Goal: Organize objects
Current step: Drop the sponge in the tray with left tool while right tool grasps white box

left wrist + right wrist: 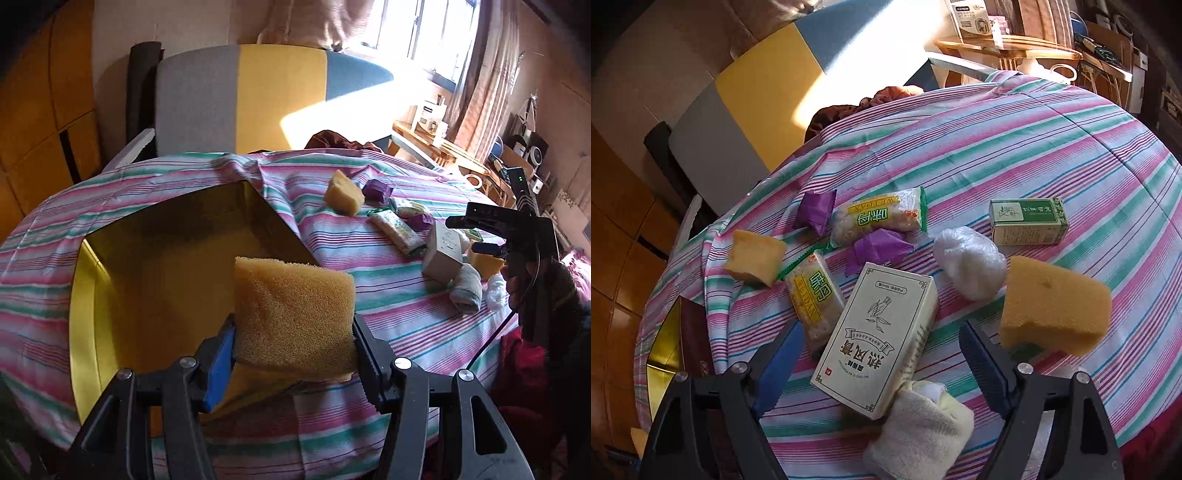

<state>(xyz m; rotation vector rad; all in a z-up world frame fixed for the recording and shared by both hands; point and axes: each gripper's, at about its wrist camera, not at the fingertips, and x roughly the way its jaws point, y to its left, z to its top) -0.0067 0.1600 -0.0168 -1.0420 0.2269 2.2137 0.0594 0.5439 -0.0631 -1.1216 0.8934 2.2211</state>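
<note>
My left gripper [293, 332] is shut on a yellow sponge [295, 317] and holds it over the near right corner of an open yellow-lined box [162, 266] on the striped cloth. My right gripper [881, 354] is open and empty, hovering above a cream carton [879, 339] and a rolled white sock [919, 432]. It also shows at the right of the left wrist view [476, 236]. Around it lie two more sponges [1052, 310] [753, 258], two snack packets [879, 218] [812, 299], purple candy wrappers [816, 212], a plastic wad [969, 266] and a green box [1028, 221].
The striped cloth [1015, 140] covers a round table. A grey, yellow and blue chair [240, 96] stands behind it. A dark brown cloth [864, 105] lies at the far edge. Wooden shelves with clutter [443, 140] stand at the right under a window.
</note>
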